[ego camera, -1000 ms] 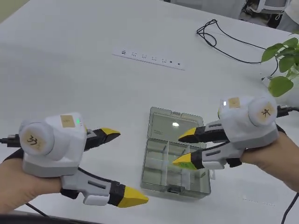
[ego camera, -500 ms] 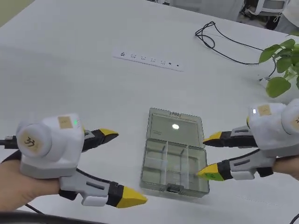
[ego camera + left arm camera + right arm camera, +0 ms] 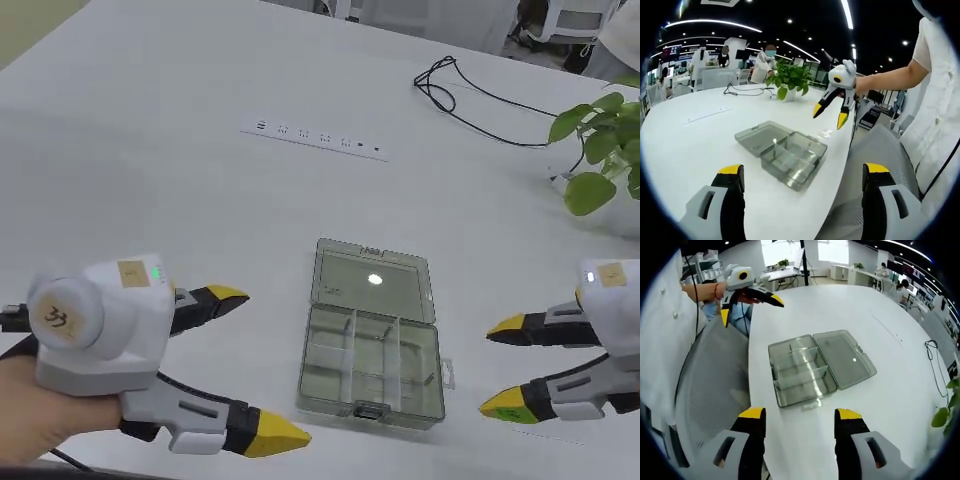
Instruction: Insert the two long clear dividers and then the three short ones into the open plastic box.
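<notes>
The open clear plastic box (image 3: pixel 370 365) lies on the white table with its lid (image 3: pixel 372 278) folded flat behind it; clear dividers stand inside, splitting it into compartments. The same box (image 3: pixel 792 157) is in the left gripper view and the box (image 3: pixel 800 369) in the right gripper view. My left gripper (image 3: pixel 240 365) hovers open to the left of the box, nothing between its yellow tips. My right gripper (image 3: pixel 508 367) is open and empty to the right of the box, clear of it.
A white power strip (image 3: pixel 315 137) lies across the table beyond the box. A black cable (image 3: pixel 470 85) coils at the far right, beside a green plant (image 3: pixel 598 150). A grey mesh chair (image 3: pixel 715 385) stands at the table's near edge. People stand in the background.
My right gripper has drawn back to the right, from over the box to well clear of it. The left gripper has stayed about where it was. The head view has shifted slightly.
</notes>
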`<action>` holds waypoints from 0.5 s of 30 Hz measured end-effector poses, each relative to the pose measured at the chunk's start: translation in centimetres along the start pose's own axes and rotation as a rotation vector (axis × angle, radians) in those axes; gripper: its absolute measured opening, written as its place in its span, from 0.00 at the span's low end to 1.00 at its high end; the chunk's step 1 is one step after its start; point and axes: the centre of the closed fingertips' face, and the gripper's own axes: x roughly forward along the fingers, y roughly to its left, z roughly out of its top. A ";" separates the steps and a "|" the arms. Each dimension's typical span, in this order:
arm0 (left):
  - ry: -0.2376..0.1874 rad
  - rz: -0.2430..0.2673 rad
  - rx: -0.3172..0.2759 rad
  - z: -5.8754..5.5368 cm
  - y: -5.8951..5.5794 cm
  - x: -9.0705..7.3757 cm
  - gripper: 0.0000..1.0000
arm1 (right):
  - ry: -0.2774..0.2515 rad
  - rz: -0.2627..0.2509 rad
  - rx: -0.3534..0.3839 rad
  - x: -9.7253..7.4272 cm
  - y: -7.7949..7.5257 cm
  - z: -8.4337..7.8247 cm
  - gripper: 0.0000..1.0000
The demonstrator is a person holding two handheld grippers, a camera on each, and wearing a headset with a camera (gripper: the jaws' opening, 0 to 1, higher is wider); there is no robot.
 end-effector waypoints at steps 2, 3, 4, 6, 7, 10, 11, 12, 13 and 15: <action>0.001 0.000 -0.001 0.0 0.0 0.0 1.00 | 0.012 0.000 0.004 -0.2 -0.3 -0.8 0.55; 0.002 0.000 -0.001 0.0 0.0 0.0 1.00 | 0.018 0.000 0.005 -0.4 -0.5 -1.3 0.55; 0.001 0.001 -0.002 0.0 0.1 0.0 1.00 | 0.025 -0.001 0.005 -0.4 -0.6 -1.6 0.56; 0.000 0.002 -0.002 0.1 0.1 0.0 1.00 | 0.051 -0.001 -0.005 -0.5 -0.8 -2.5 0.56; 0.000 0.003 -0.002 0.1 0.1 0.0 1.00 | 0.063 -0.001 -0.009 -0.6 -0.9 -2.9 0.56; 0.001 0.004 -0.004 0.1 0.3 0.0 1.00 | 0.103 0.005 -0.028 -0.7 -1.5 -4.4 0.56; 0.002 0.004 -0.003 0.1 0.3 0.0 1.00 | 0.114 0.007 -0.032 -0.7 -1.6 -4.8 0.56; 0.004 0.004 -0.003 0.1 0.3 0.0 1.00 | 0.139 0.006 -0.048 -0.6 -1.9 -5.6 0.56; 0.004 0.003 -0.004 0.1 0.3 0.1 1.00 | 0.162 0.005 -0.064 -0.6 -2.2 -6.3 0.56; 0.004 0.003 -0.004 0.2 0.3 0.1 1.00 | 0.208 0.014 -0.079 -0.3 -2.4 -7.7 0.55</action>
